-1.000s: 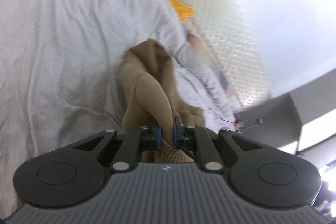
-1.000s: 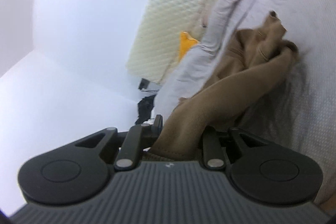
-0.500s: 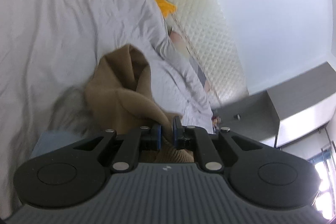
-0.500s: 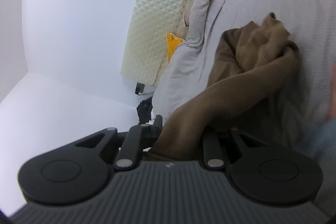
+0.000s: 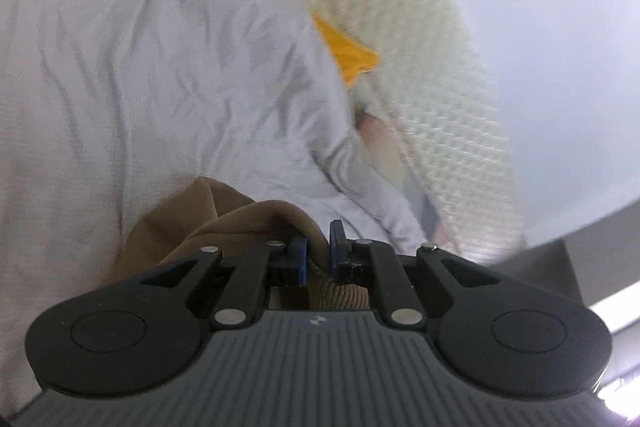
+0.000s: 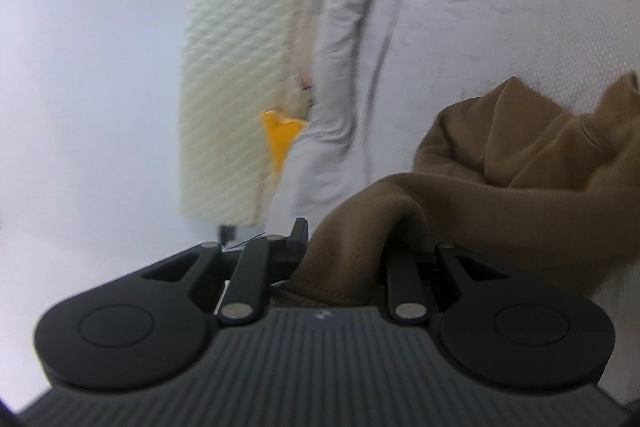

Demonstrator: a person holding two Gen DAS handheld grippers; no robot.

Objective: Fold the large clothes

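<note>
Left gripper clamped on ribbed hem of brown garment; right gripper gripping thick bunched fold of same garment — cloth hangs between both, above wrinkled white bedsheet. Risk: thin left pinch slips under tension; bunched cloth folds crooked. Garment soft, fleecy, heavy; sheet waffle-textured; quilted cream headboard; yellow item wedged beside.

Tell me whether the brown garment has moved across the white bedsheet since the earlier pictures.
Yes. The brown garment, clamped in the left gripper, now bunches close against it, covering less of the white bedsheet below the yellow item.
</note>
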